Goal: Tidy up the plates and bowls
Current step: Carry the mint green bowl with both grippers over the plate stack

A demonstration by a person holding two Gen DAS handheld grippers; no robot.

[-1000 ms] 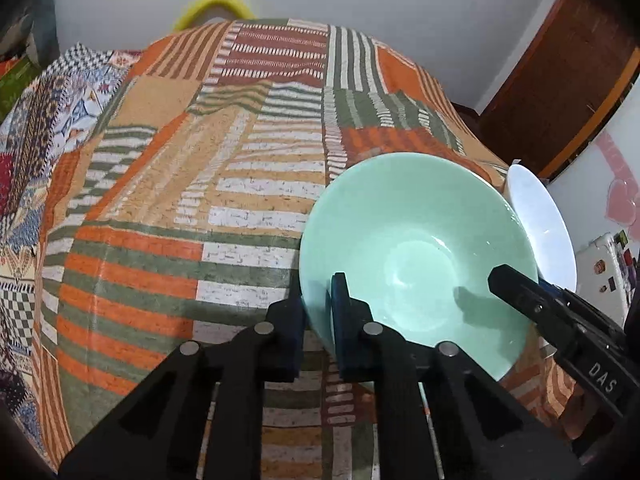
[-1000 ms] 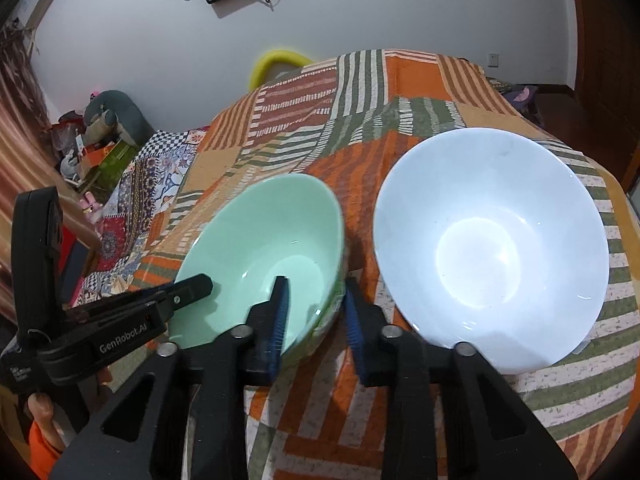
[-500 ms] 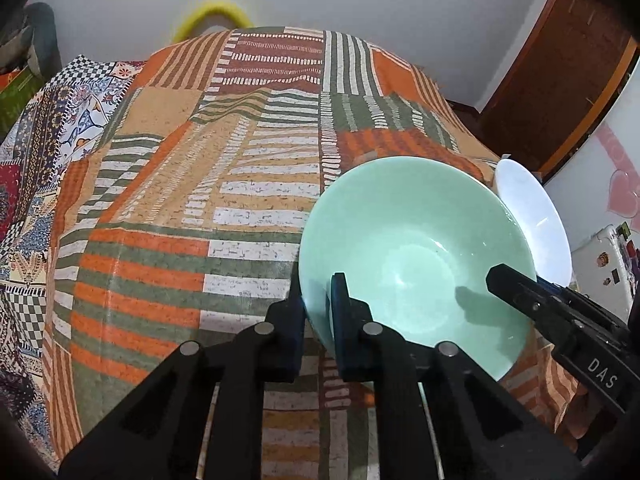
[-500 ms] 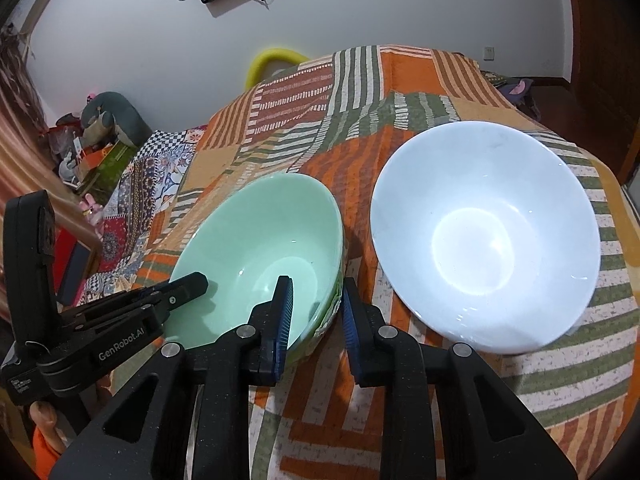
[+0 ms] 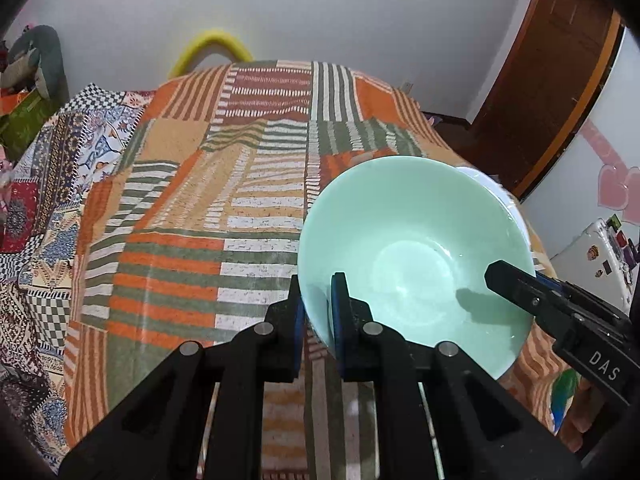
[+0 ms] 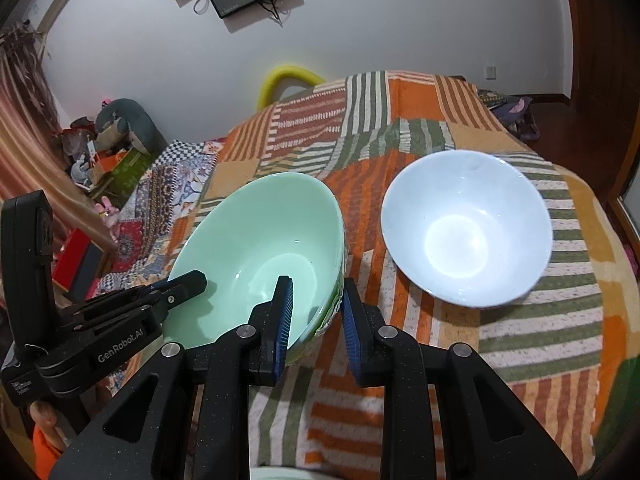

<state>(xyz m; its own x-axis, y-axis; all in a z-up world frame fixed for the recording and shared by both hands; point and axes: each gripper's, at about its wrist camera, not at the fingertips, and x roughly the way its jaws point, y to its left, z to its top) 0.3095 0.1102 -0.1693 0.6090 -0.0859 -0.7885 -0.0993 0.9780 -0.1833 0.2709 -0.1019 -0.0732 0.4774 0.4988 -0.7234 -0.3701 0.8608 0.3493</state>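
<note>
The green bowl (image 5: 412,264) is off the striped cloth (image 5: 224,200), tilted, its rim caught on two sides: the left hand-held gripper (image 5: 318,312) pinches the near-left rim, one finger inside and one outside. The right hand-held gripper (image 6: 316,312) straddles the opposite rim with a visible gap at its outer finger, so I cannot tell whether it truly clamps or only brackets the wall. Two holds on opposite edges probably serve to steady a wide, smooth bowl that one pinch would let swing.

The white bowl (image 6: 466,228) sits upright on the cloth just beside the green one, to its right, apart from it in the right wrist view. Since the two look alike in shape, the green bowl is likely being carried over to nest inside it.

Readable writing: "GenRobot.AI" on the left tool's body in the right wrist view, and "DAS" on the right tool in the left wrist view.
</note>
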